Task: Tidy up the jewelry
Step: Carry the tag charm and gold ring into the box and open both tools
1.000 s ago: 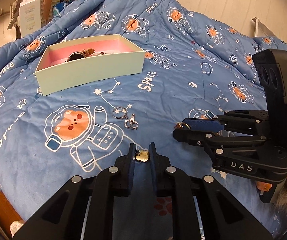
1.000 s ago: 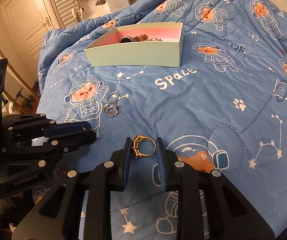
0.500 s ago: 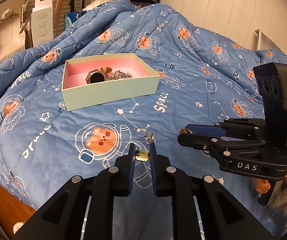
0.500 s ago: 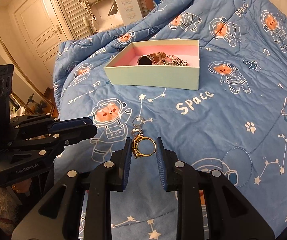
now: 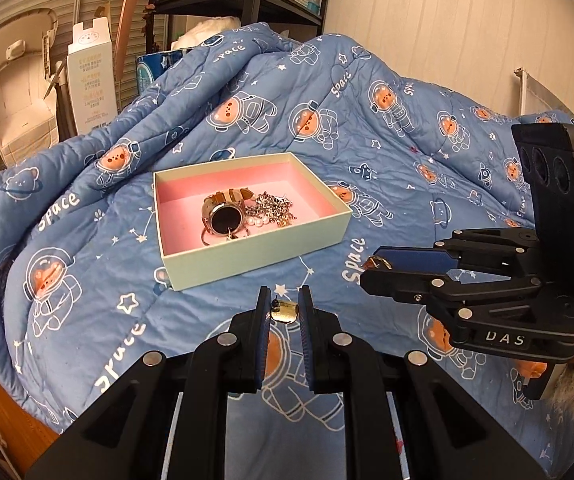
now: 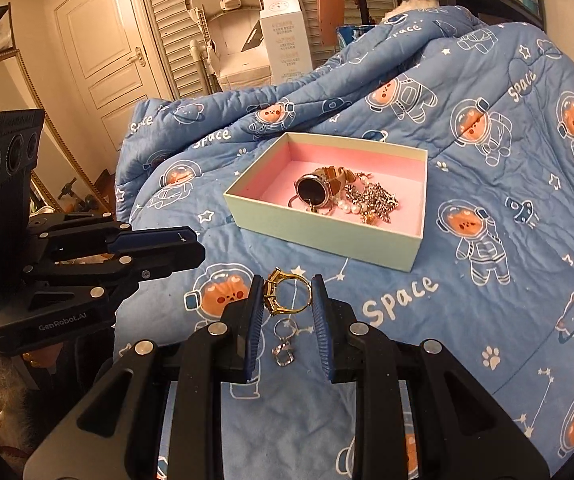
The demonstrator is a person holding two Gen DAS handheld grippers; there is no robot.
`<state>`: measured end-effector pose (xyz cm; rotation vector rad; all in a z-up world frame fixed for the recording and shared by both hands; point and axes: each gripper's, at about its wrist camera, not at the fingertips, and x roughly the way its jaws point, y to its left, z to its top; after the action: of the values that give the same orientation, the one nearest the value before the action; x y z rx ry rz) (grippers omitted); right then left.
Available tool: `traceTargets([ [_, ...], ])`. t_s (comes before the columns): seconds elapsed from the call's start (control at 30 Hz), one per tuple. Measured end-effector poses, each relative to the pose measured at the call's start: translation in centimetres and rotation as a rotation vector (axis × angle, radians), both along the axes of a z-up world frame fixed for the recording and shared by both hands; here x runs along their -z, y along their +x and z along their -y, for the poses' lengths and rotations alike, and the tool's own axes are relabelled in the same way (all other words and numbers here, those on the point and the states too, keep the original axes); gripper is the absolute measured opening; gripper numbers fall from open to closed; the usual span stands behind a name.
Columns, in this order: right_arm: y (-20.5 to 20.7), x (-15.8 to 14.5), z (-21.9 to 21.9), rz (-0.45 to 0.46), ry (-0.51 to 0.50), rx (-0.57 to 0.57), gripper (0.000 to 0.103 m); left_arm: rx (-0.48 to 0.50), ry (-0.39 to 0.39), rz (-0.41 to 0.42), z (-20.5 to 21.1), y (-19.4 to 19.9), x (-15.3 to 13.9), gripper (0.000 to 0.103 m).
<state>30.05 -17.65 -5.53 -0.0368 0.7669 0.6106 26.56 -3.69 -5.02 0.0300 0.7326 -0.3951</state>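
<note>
Left tool [image 5: 283,312]: clamped on a small gold charm [image 5: 285,311], raised above the quilt [image 5: 87,320].
Right tool [image 6: 289,300]: clamped on a gold ring [image 6: 287,292], pads pressing its two sides, raised above the quilt.
Silver rings [image 6: 285,344]: loose on the quilt, seen between the right tool's fingers, nearer than the box.
Box [image 6: 327,236]: pale green outside, pink inside, open, resting on the bed beyond both tools.
Inside box: watch [image 5: 223,218], pearls, tangled chain [image 5: 275,210].
</note>
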Motion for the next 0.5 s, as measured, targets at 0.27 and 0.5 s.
traceTargets([
  [0.27,3.4,-0.8,-1.3,0.013,-0.051,-0.015,0.025,-0.028,0.025,-0.020,-0.6,3.9,-0.4,0.014],
  [0.5,8.2,-0.8,-1.2,-0.050,-0.049,0.041,0.025,-0.080,0.030,-0.079,-1.8,9.6,-0.1,0.014],
])
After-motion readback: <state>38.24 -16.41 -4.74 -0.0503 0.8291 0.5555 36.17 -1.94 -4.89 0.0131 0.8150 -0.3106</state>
